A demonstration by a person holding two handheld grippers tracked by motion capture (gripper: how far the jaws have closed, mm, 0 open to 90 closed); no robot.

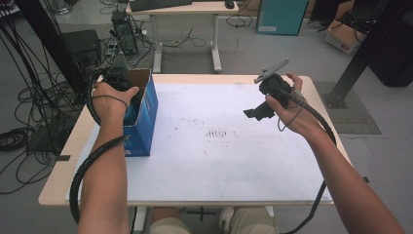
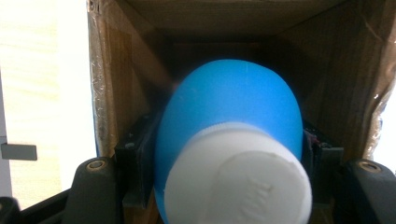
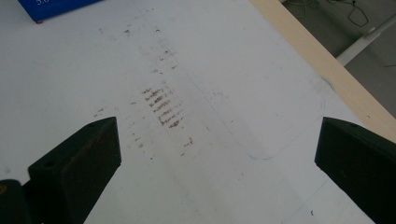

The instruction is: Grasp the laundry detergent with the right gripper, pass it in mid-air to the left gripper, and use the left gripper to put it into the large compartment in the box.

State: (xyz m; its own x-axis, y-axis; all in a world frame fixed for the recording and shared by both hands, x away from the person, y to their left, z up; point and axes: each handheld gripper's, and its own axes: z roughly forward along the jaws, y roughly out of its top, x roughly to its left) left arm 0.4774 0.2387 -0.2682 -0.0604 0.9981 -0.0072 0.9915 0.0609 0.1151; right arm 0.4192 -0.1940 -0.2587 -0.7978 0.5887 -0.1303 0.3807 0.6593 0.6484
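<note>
A blue cardboard box stands open-topped at the left of the white-topped table. My left gripper reaches down into it. In the left gripper view its jaws press both sides of a blue bottle with a white cap, deep between the box's brown inner walls. My right gripper is held in the air above the table's right half, tilted down. Its jaws stand wide apart with nothing between them, over the bare sheet.
Brown smudges mark the middle of the white sheet. The box's blue corner lies far ahead of the right gripper. Behind the table are a desk, floor cables at left and a black frame post at right.
</note>
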